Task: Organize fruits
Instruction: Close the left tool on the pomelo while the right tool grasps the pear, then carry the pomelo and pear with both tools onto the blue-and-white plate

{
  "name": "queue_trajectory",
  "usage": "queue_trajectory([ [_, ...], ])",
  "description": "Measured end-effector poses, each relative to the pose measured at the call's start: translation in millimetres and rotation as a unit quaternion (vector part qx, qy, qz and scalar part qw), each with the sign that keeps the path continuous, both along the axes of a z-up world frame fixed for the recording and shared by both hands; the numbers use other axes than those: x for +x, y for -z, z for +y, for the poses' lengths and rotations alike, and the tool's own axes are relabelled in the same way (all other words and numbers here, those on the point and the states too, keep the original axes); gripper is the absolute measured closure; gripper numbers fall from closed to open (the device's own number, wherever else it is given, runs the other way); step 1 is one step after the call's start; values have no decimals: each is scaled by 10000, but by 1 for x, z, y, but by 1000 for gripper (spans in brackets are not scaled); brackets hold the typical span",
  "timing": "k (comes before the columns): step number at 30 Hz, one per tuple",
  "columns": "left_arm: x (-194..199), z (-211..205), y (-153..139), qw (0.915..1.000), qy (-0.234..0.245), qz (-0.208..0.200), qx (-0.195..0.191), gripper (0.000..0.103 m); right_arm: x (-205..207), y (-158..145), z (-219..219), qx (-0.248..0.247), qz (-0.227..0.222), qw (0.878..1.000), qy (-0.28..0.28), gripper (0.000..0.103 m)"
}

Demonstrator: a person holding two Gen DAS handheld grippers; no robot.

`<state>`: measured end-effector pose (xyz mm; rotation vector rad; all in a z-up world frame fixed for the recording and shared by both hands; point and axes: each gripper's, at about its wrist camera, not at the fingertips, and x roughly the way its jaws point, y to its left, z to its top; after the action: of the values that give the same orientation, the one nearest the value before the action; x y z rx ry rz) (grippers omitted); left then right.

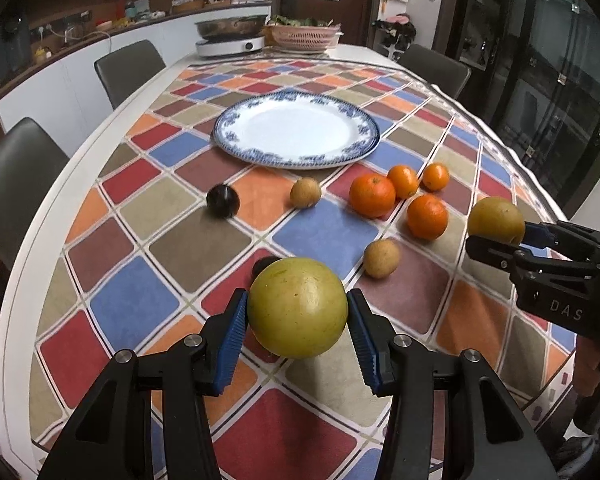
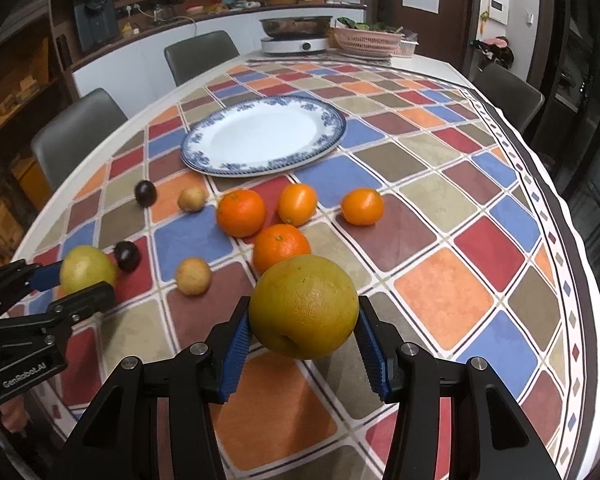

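My left gripper [image 1: 298, 297] is shut on a yellow-green round fruit [image 1: 296, 312], held just above the checked tablecloth. My right gripper [image 2: 303, 305] is shut on a brownish-yellow round fruit [image 2: 306, 320], also lifted. Each shows in the other view: the right gripper [image 1: 500, 237] with its fruit [image 1: 494, 214], the left gripper [image 2: 82, 282] with its fruit [image 2: 86, 266]. Beyond both lies a blue-rimmed white plate [image 1: 236, 120] with nothing on it. Between plate and grippers lie several oranges [image 1: 372, 195], two small tan fruits [image 1: 305, 192] and two dark plums [image 1: 223, 201].
An induction cooker with a metal pot [image 1: 230, 46] and a pink basket [image 1: 304, 36] stand at the far end of the table. Grey chairs [image 1: 130, 68] line the left side. The table's white edge [image 1: 28, 264] curves close on the left.
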<state>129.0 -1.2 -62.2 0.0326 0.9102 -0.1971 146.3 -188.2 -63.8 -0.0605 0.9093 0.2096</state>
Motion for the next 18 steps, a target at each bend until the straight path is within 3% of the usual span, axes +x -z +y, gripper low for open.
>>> queue_trajectory([
  [18,33,0,-33,9991,172,-369,-86,54,19,-40,14,358,-340,9985,-249,52],
])
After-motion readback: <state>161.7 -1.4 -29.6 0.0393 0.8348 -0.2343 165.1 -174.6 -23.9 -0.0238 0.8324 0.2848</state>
